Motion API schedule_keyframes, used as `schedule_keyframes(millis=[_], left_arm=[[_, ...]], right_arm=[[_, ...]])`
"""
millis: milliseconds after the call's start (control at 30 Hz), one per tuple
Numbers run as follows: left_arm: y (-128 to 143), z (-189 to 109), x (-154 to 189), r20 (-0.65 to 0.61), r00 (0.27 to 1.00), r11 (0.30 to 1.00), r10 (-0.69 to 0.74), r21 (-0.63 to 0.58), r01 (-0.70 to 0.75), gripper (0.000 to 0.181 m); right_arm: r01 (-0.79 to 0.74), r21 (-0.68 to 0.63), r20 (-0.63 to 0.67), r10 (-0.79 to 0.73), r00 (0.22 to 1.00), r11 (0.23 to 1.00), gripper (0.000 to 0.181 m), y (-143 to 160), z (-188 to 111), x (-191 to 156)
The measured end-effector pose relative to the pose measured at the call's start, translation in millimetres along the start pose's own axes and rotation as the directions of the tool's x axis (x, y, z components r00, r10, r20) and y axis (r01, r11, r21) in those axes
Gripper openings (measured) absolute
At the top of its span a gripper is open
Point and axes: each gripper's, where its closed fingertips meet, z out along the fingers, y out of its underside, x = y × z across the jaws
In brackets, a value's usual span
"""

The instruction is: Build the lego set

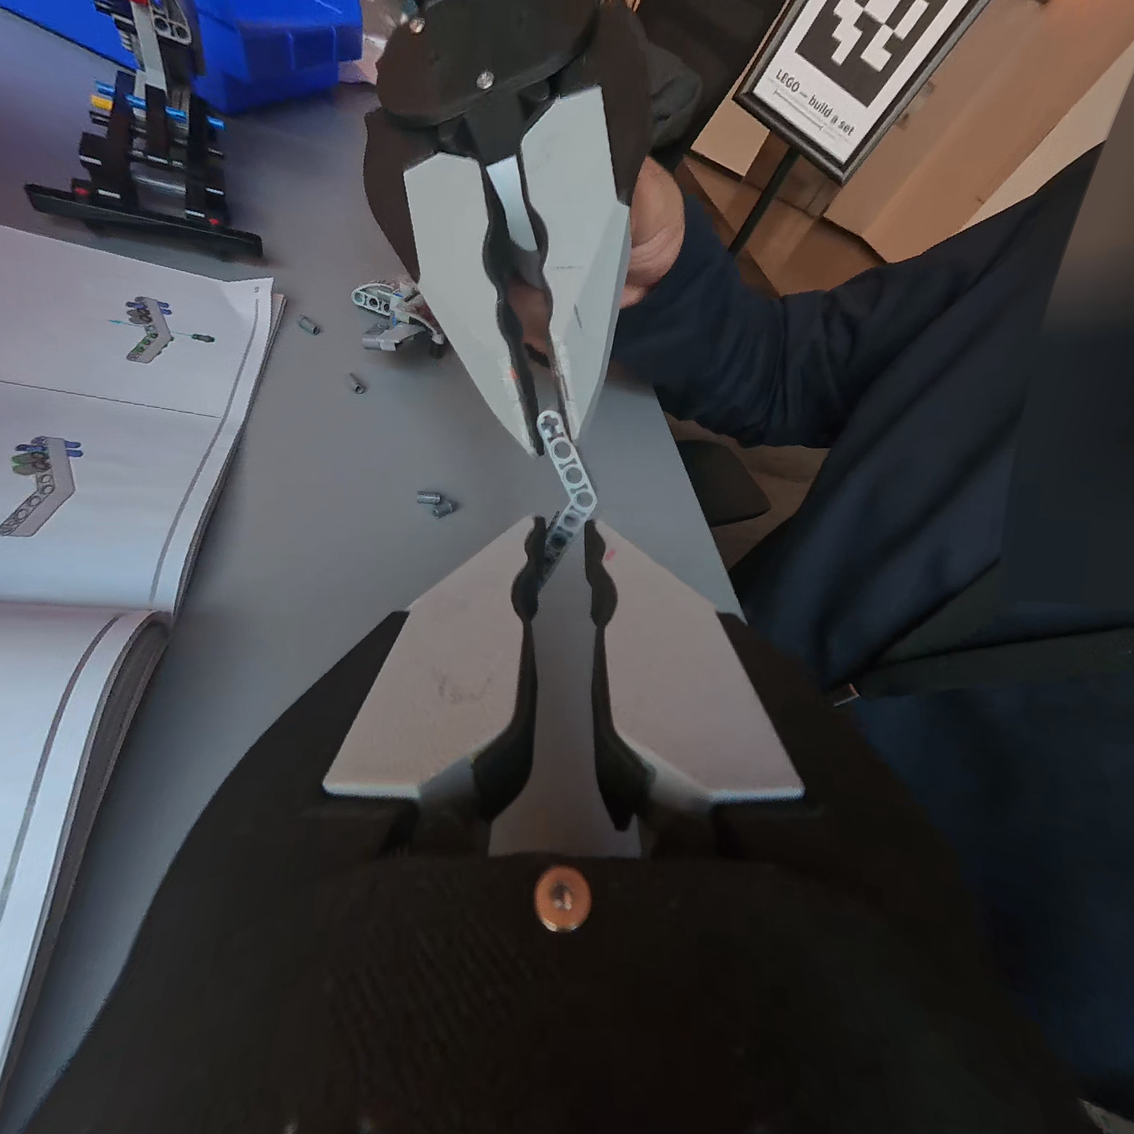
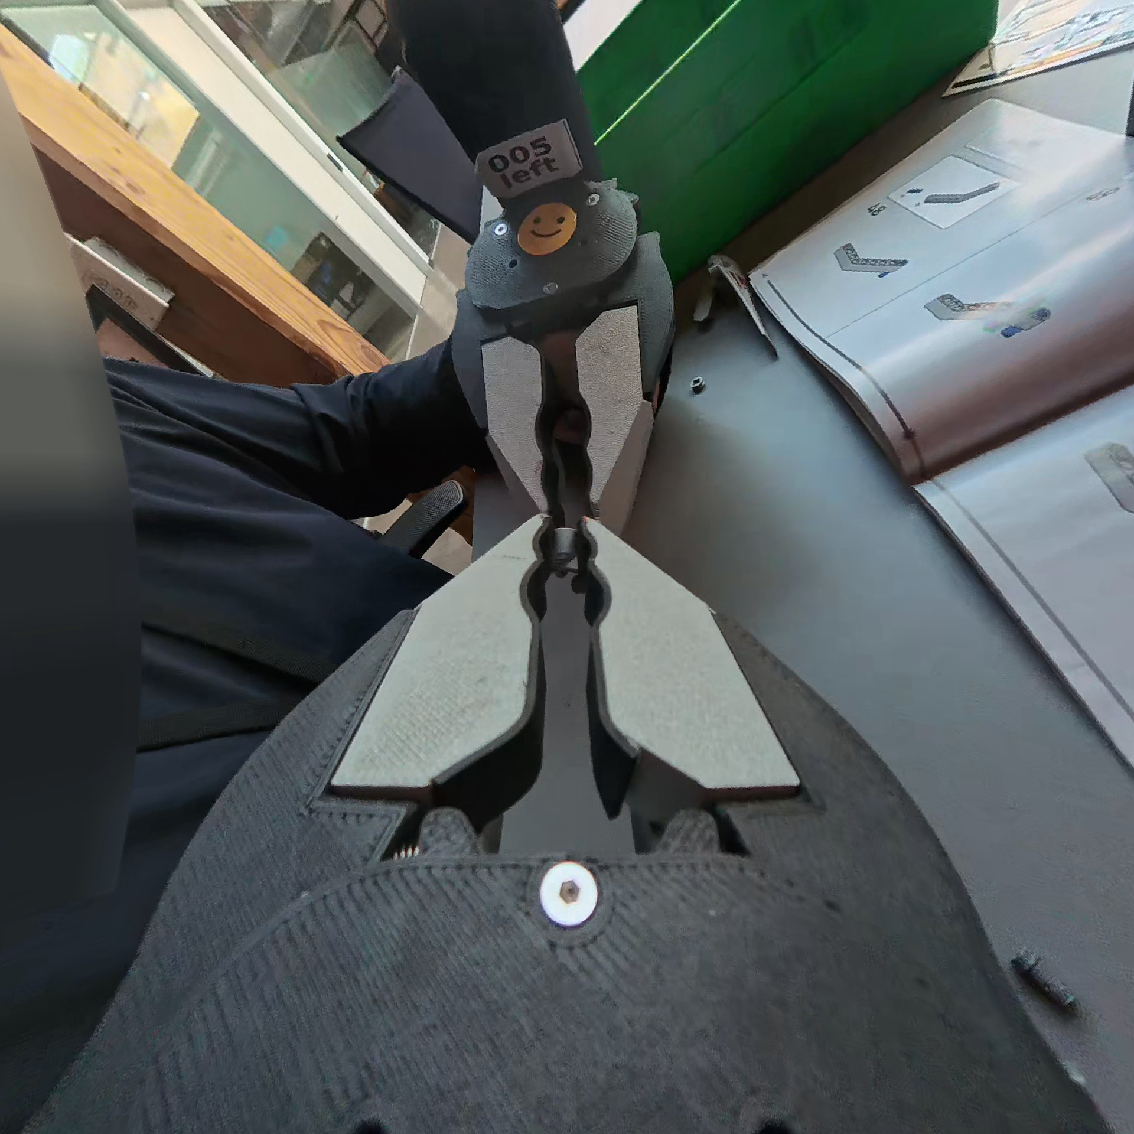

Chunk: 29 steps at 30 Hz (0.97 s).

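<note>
Your left claw (image 1: 561,531) pinches one end of the bent grey beam (image 1: 567,485), up in the air over the table (image 1: 343,491). Your right claw (image 2: 563,540) squeezes a small grey pin (image 2: 563,546) at the beam's other end. The beam is light and hard. Hold it by its flat sides so it can't twist.

You're in an office-like lab: grey bench (image 1: 343,552), blue parts bins (image 1: 270,49), framed marker sign (image 1: 853,73), glass partitions (image 2: 258,202), wooden counter (image 2: 153,233).

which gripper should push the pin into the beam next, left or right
Right, probably. The right gripper pinches a small grey pin facing the bent grey beam, which the left gripper grips and can steady.
</note>
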Motion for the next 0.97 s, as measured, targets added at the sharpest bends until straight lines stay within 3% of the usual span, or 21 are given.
schedule_keyframes(millis=[200, 267, 700, 833, 967], left_arm=[[7, 2, -5, 0.055, 0.996, 0.997, 0.063, -0.057, -0.06, 0.007], [8, 2, -6, 0.068, 0.996, 0.996, 0.058, -0.066, -0.054, 0.015], [1, 2, -2, 0.049, 0.996, 0.997, 0.073, -0.02, -0.072, 0.005], [1, -1, -4, 0.048, 0.998, 0.999, 0.037, 0.005, -0.038, 0.004], [-5, -9, -11, 0.062, 0.997, 0.997, -0.045, 0.06, 0.041, 0.004]], right_arm=[[-0.003, -0.037, -0.016, 0.002, 1.0, 0.999, 0.004, -3, 1, 0], [0.0, -0.053, -0.041, -0.002, 0.999, 0.999, 0.004, -1, 1, 4], [-0.006, -0.03, -0.023, 0.005, 1.0, 1.0, 0.004, -4, 0, 4], [0.073, -0.053, -0.147, -0.08, 0.986, 0.996, 0.016, 1, -13, 14], [0.042, -0.184, -0.348, -0.104, 0.932, 0.982, 0.015, 40, -24, 39]])
